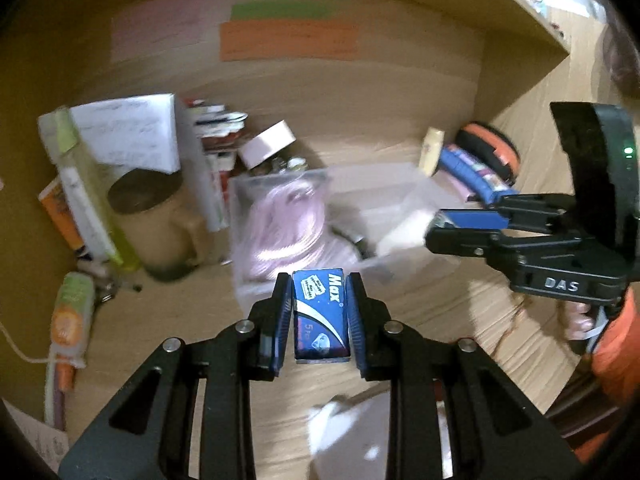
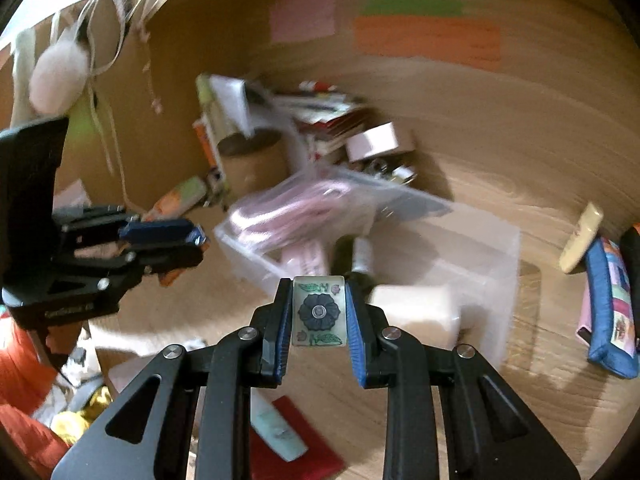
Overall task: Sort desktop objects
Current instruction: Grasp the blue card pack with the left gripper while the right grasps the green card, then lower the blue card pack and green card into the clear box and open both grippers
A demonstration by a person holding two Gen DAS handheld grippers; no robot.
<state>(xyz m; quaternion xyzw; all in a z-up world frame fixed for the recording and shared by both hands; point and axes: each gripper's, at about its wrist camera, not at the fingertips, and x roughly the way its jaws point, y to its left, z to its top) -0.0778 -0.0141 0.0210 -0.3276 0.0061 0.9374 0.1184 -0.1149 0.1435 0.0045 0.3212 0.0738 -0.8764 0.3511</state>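
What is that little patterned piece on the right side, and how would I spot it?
Start at the clear plastic bin in the middle of the wooden desk. In front of it the right hand-held gripper clamps a small pale tile. It alone bears a dark round flower with green leaves; the left hand-held gripper holds a blue Max box.

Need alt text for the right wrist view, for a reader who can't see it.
The right tongs grip a small tile with a flower design above a clear plastic bin on a cluttered wooden desk. The left tongs hover at the left.
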